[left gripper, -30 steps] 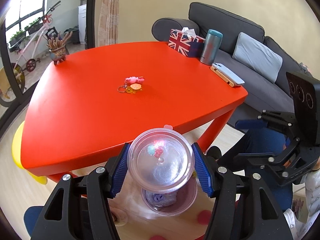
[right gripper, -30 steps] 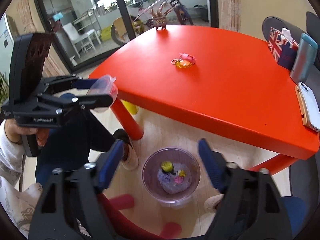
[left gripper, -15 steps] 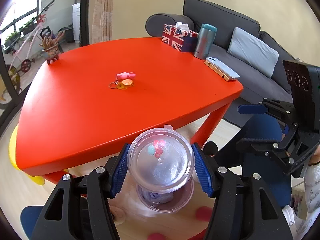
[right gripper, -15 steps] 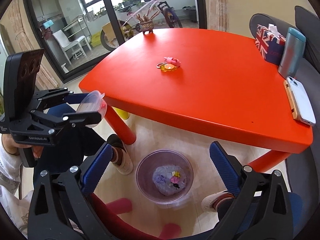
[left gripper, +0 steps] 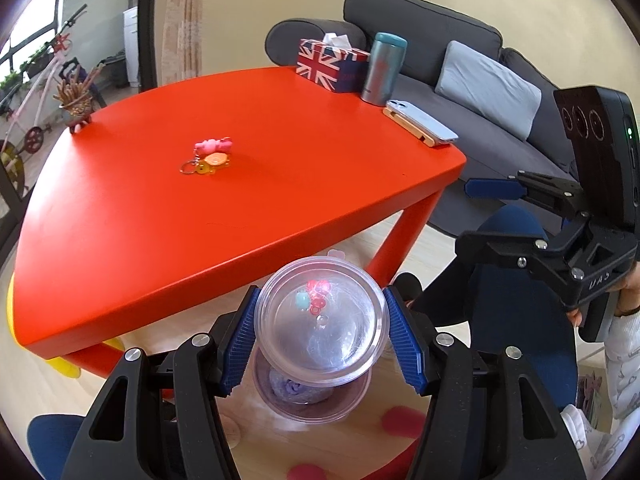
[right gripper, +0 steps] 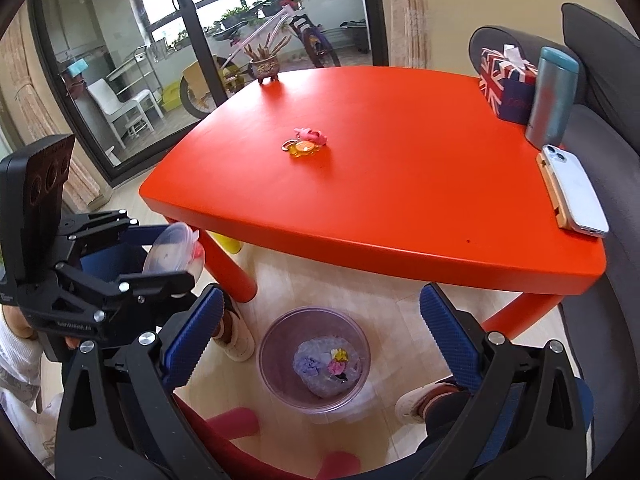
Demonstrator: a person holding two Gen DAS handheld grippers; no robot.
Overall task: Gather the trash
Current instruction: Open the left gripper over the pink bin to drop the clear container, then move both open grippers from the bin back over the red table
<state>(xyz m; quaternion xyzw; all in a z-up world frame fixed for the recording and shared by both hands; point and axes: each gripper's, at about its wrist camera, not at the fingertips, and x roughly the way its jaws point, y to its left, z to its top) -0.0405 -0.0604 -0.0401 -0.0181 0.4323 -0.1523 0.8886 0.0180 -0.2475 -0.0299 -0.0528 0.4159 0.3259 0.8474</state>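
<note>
Two hand-held grippers above the round translucent purple waste bin (right gripper: 314, 358) on the floor: left (left gripper: 320, 340) clamped on a clear lidded plastic tub (left gripper: 320, 326) holding trash, right (right gripper: 320, 334) newly spread wide, empty, nothing released yet.

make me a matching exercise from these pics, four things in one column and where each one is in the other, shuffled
Things:
1. clear lid
2. phone
3. keychain
4. trash bin

Places:
A. on the floor by the red table
B. middle of the tabletop
C. between the left gripper's blue pads
D. table edge nearest the sofa

Pairs: 1-C, 2-D, 3-B, 4-A
</note>
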